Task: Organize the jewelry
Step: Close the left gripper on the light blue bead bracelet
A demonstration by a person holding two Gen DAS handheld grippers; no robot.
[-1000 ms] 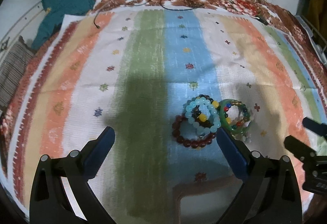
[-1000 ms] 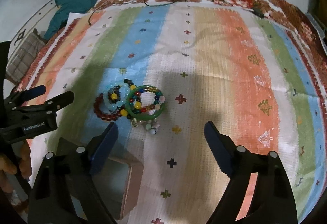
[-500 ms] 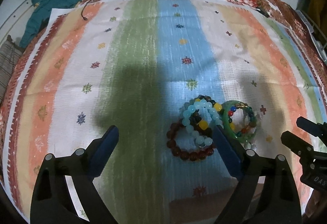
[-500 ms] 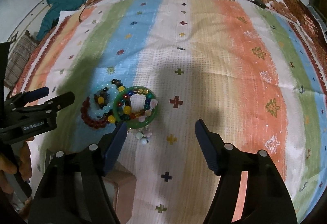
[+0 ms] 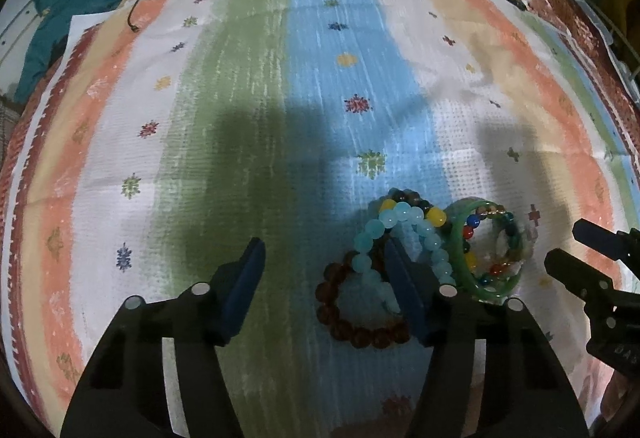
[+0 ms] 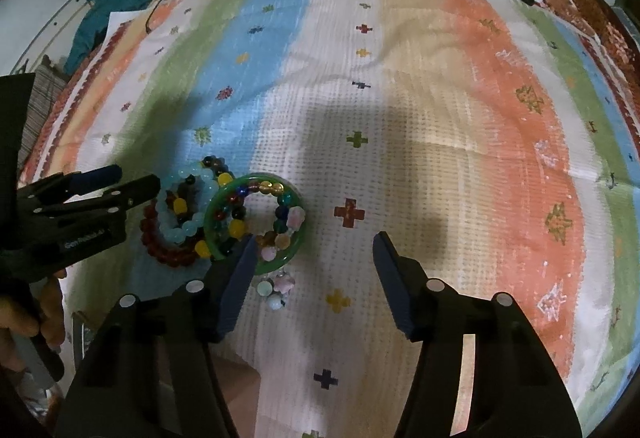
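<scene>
My right finger (image 6: pixel 236 278) hides part of the green bangle (image 6: pixel 224 198); below it, a brown box (image 6: pixel 236 394) is mostly covered.

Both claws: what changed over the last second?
The left claw and right claw both dropped toward the bracelet pile, and their jaws are closing. Neither grips anything yet. The bracelets and the striped cloth stayed put.

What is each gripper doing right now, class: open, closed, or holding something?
Left gripper: open, fingers closing, nothing gripped; the pale blue bracelet sits by one finger.
Right gripper: open, closing, holding nothing.
</scene>
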